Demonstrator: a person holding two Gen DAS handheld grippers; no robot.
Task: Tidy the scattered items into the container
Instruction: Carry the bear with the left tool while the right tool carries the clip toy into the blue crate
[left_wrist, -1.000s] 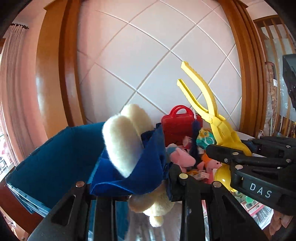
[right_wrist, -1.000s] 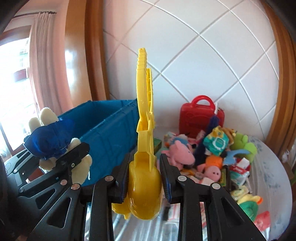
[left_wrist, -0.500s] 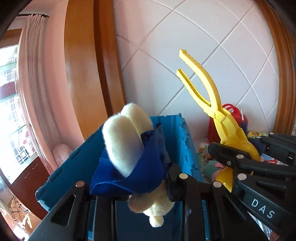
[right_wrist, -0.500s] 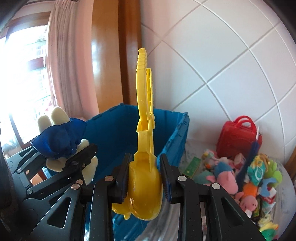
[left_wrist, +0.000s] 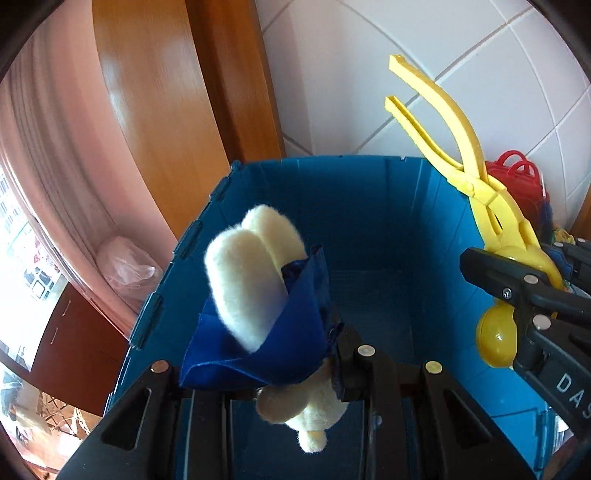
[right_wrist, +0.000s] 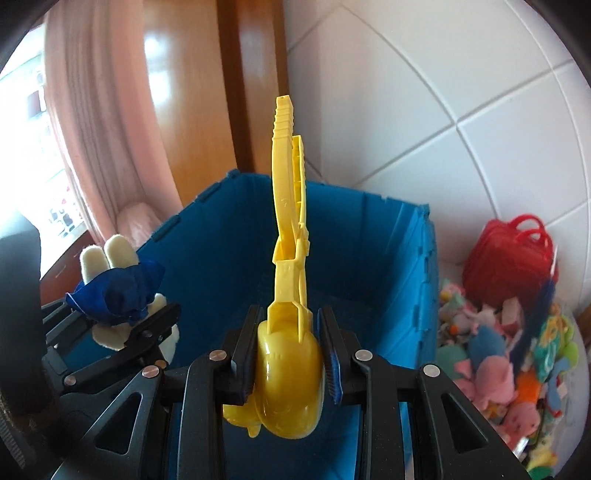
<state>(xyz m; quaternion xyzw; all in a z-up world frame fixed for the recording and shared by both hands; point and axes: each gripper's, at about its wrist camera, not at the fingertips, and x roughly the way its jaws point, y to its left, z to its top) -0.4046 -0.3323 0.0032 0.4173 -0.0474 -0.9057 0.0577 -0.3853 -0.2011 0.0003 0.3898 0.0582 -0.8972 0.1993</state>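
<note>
A cream plush toy in a blue cloth (left_wrist: 258, 295) is clamped in my left gripper (left_wrist: 291, 373), which hangs over the open blue crate (left_wrist: 388, 221). The same plush toy (right_wrist: 118, 291) shows at the left of the right wrist view. My right gripper (right_wrist: 288, 354) is shut on the round bulb of a yellow plastic snowball tongs (right_wrist: 288, 258), whose two long handles stick up over the crate (right_wrist: 229, 251). In the left wrist view those yellow tongs (left_wrist: 476, 206) stand at the crate's right wall. The crate's inside looks bare where I can see it.
A heap of several small plush toys (right_wrist: 491, 369) and a red toy case (right_wrist: 509, 251) lie right of the crate on a pale surface. A white tiled wall (right_wrist: 443, 92) and a wooden frame (left_wrist: 166, 92) stand behind. A pink curtain (right_wrist: 92, 110) hangs at the left.
Both grippers have swung left from the toy heap to above the blue crate, carrying the plush toy and the yellow tongs. The crate's interior now fills the lower views.
</note>
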